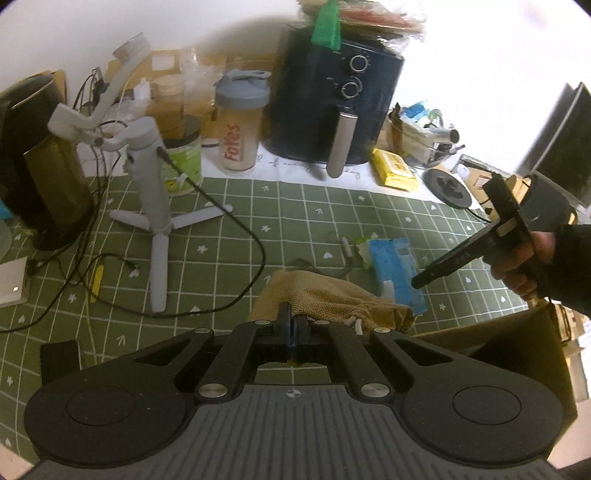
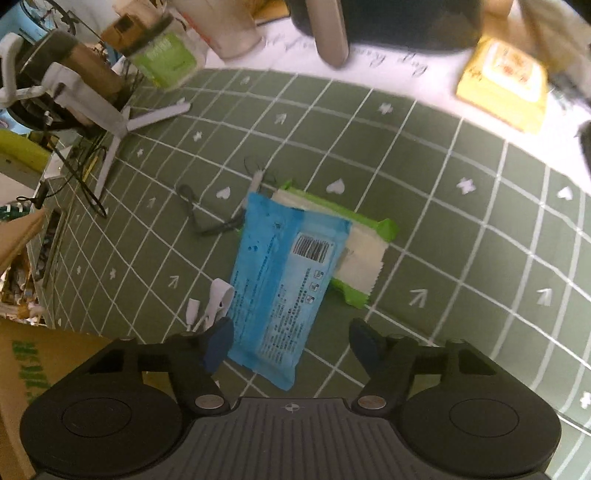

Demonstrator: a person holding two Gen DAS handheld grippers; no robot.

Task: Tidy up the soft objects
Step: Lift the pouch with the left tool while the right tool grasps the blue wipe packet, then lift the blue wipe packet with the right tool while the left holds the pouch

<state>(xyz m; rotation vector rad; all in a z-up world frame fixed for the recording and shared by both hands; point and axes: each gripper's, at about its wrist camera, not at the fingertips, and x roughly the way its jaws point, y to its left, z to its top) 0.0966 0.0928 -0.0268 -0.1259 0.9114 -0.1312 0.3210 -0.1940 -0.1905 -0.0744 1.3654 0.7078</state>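
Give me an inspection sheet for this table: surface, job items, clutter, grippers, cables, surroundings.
Surface: green checked tablecloth.
Job's things: blue wipes pack lying partly over a green pack; tan cloth bag.
Clutter: shaker bottle, air fryer, yellow pack, white tripod, kettle.
Grippers: left gripper shut on the tan cloth bag; right gripper open, straddling the blue pack's near end.
Cables: black cable looping across the cloth.
Surroundings: cardboard box at the table edge; white wall behind.
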